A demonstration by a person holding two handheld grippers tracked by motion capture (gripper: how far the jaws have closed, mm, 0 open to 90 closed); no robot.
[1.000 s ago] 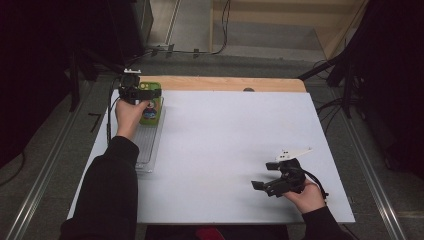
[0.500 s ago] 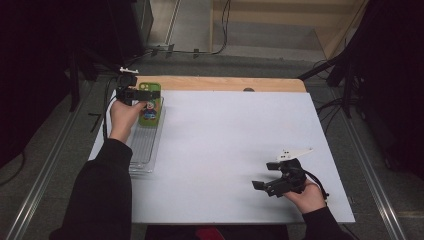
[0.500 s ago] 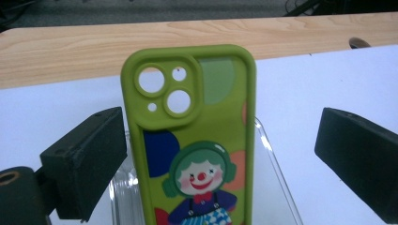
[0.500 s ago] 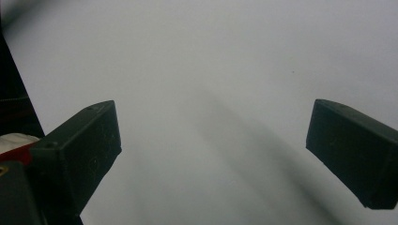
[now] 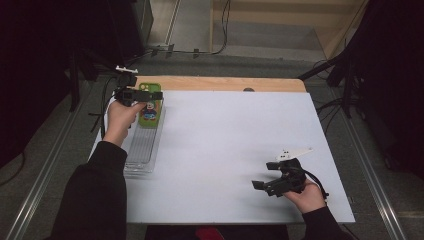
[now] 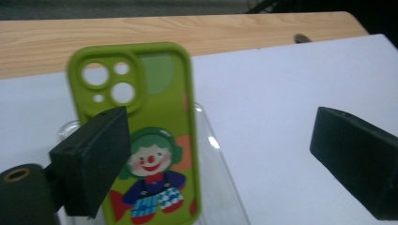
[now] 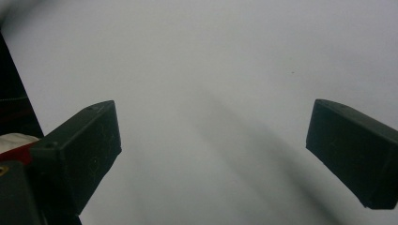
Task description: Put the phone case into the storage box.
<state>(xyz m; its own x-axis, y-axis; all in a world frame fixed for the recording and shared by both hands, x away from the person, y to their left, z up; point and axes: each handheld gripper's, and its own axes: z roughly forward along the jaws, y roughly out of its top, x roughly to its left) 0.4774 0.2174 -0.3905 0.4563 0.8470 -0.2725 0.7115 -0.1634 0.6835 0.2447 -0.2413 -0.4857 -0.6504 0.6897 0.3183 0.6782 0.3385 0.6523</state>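
Since a second ago the left gripper [image 5: 145, 95] has pulled back toward the far left corner of the table, away from the green phone case [image 5: 149, 106], while the right gripper [image 5: 270, 185] has not shifted.

In the high view, the left gripper hovers over the far end of the case, which lies with one end on the clear tray [image 5: 142, 150] just below the jaws. The right gripper rests low on the white table sheet [image 5: 230, 140], well apart from the case, with nothing near it.

In the left gripper view, the jaws stand wide apart and hold nothing; the green phone case [image 6: 141, 136], printed with a clown figure, sits beyond and partly behind the left jaw, leaning on the clear tray [image 6: 220, 187]. The wooden table edge [image 6: 187, 28] runs farther ahead.

In the right gripper view, the jaws are spread wide over bare white table sheet [image 7: 211, 70], empty.

Judging by the released jaws and the retreat, the case looks freshly set down on the tray, so this placing step seems finished.
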